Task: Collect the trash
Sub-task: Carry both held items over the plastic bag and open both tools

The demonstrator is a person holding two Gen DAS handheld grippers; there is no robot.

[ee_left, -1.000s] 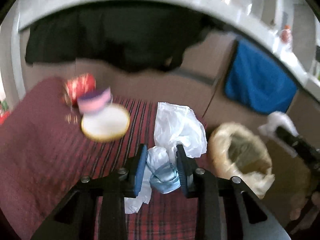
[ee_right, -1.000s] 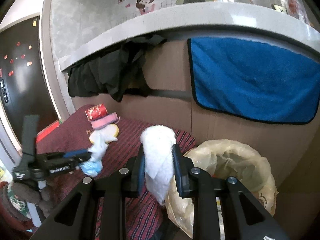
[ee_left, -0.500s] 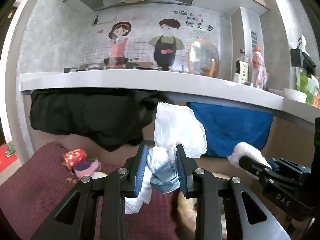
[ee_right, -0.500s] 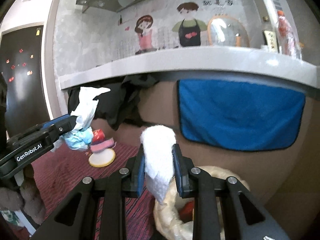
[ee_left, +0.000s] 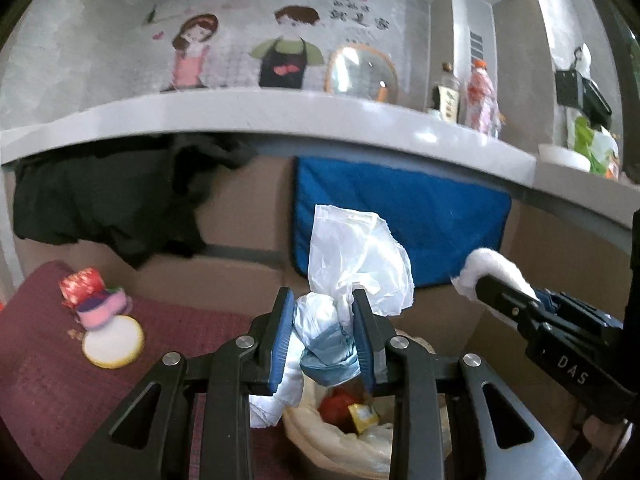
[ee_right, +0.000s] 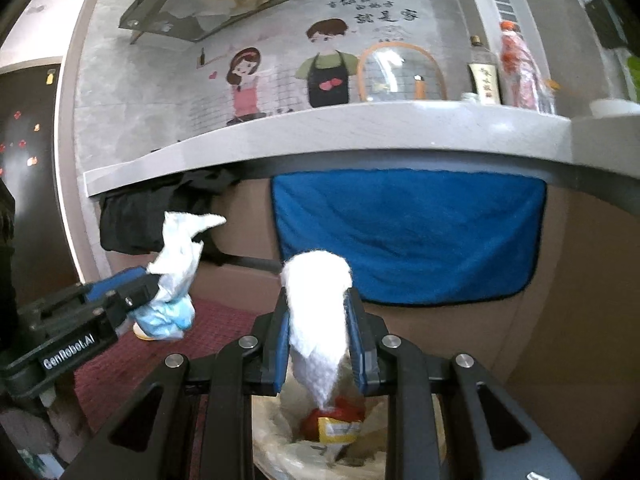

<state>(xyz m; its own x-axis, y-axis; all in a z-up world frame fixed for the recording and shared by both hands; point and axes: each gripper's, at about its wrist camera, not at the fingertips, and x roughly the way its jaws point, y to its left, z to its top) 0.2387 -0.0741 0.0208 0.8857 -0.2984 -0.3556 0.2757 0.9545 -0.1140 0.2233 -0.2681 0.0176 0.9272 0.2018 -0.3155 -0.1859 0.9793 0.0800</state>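
Hovering over the lined bin (ee_right: 280, 444), left gripper (ee_left: 322, 334) clamping crumpled plastic wrap (ee_left: 352, 256); right gripper (ee_right: 320, 338) pinching white tissue (ee_right: 318, 320), dangling straight above the bin's mouth, nearer its centre.

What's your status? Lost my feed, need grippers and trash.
Left gripper shut on crumpled plastic bag. Right gripper shut on white tissue. Both above lined bin. Nothing blocking.

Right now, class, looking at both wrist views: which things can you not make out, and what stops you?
- Trash bin: left wrist view, far rim hidden by the left tool and its plastic bag wad; bottom cut off.
- Bin contents: right wrist view, partly hidden by the tissue in the right tool.
- Bottle label: too small.
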